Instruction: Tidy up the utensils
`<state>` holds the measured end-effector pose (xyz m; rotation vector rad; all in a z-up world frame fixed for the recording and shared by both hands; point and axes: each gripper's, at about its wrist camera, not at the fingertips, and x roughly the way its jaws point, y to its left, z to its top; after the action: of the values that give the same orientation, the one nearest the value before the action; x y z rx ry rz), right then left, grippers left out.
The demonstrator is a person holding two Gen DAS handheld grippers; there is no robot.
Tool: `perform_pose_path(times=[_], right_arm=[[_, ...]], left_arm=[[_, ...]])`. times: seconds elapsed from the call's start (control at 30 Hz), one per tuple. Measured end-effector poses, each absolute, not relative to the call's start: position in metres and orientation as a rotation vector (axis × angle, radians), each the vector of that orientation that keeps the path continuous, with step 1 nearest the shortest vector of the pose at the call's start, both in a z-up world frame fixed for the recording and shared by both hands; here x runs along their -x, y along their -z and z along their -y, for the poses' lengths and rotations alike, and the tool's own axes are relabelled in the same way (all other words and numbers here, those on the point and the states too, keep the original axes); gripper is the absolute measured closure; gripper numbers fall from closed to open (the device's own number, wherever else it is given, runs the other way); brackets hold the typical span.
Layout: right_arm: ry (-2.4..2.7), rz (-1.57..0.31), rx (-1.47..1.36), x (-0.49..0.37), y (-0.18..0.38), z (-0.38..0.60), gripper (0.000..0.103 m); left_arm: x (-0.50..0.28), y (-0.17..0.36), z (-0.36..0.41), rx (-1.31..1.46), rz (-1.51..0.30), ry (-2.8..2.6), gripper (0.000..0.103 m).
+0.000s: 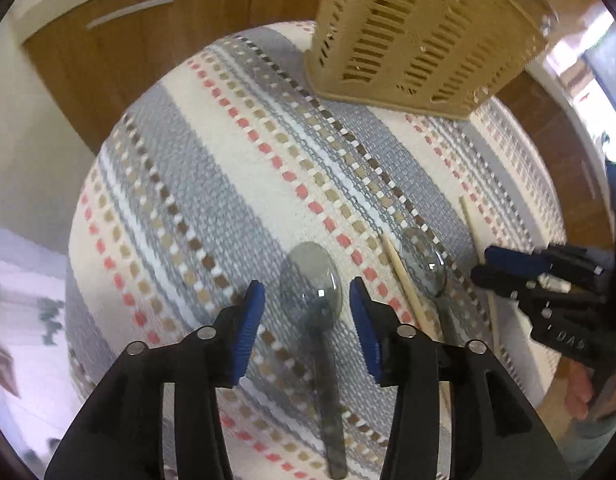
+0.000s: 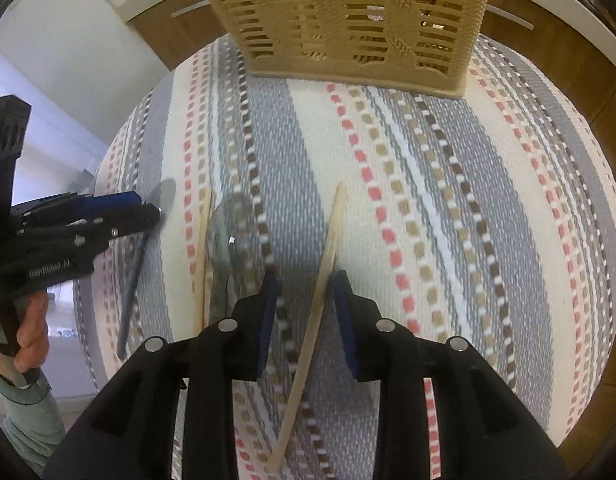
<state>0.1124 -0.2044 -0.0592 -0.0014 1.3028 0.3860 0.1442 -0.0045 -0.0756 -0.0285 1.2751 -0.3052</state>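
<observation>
**Left-wrist and right-wrist views: both grippers poised over utensils on a striped mat**

Left-wrist view shows my left gripper [image 1: 308, 300] pointing steeply down, its blue-padded jaws spread, with the bowl of a translucent grey plastic spoon [image 1: 313, 288] lying between them. The pads do not touch it. The spoon's handle runs back under the tool. It rests on a woven mat striped in grey, cream and red [image 1: 212, 168]. A beige slotted plastic utensil basket [image 1: 419, 32] stands upright at the mat's far edge, well apart from the spoon.

Right-wrist view shows my right gripper [image 2: 304, 300] with its jaws parted around a pale wooden chopstick [image 2: 319, 308]. The stick lies close against the right pad; whether it touches I cannot tell, and I judge nothing is pinched yet. To the left lie a second pale chopstick [image 2: 202, 256] and a second clear grey spoon [image 2: 234, 224], just beside each other.

I judge the step in hand is picking up. To do it well, I should lower each tool until the pads straddle its utensil squarely. Gripping the spoon at its neck rather than its rounded bowl looks less slippery. The thin chopstick may roll, so I would centre it before closing.
</observation>
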Motion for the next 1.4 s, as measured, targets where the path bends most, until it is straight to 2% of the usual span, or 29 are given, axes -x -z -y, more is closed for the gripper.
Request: perform_pose_path(times=[0.1,0.17,0.23,0.27,0.3,0.37,0.4,0.43,0.7,1.0,1.4], right_arm=[[-0.372,-1.329,0.067,-0.123,0.059,0.192,0.076],[-0.356,-1.335,0.123,-0.126,0.061,0.185,0.077],[-0.321,-1.314,0.238,-0.123,0.061,0.172,0.086],[-0.323,-1.303,0.261,-0.121,0.061,0.168,0.086],[-0.326,-1.289,0.277,-0.119,0.061,0.167,0.087],[-0.337,-1.279,0.253,-0.119,0.061,0.169,0.089],[-0.346,-1.275,0.229,-0.119,0.061,0.172,0.097],[-0.349,-1.271,0.214,-0.117,0.061,0.176,0.098],[-0.369,-1.13,0.203,-0.094,0.034,0.195,0.098],[-0.435,-0.83,0.018,-0.057,-0.028,0.223,0.099],[-0.394,-0.543,0.054,-0.03,-0.097,0.219,0.099]], left_arm=[[-0.148,0.077,0.016,-0.03,-1.303,0.325,0.049],[-0.148,0.079,0.027,-0.112,-1.298,0.308,0.049],[-0.146,0.082,0.038,-0.207,-1.274,0.282,0.053],[-0.146,0.081,0.041,-0.215,-1.267,0.285,0.057],[-0.146,0.079,0.041,-0.217,-1.251,0.283,0.071],[-0.148,0.078,0.039,-0.196,-1.25,0.286,0.072],[-0.148,0.078,0.037,-0.184,-1.243,0.288,0.072],[-0.148,0.077,0.033,-0.169,-1.224,0.29,0.072],[-0.128,0.043,0.014,-0.057,-1.042,0.327,0.072],[-0.084,-0.027,0.016,-0.024,-0.75,0.349,0.072],[-0.076,-0.08,0.032,0.012,-0.483,0.29,0.072]])
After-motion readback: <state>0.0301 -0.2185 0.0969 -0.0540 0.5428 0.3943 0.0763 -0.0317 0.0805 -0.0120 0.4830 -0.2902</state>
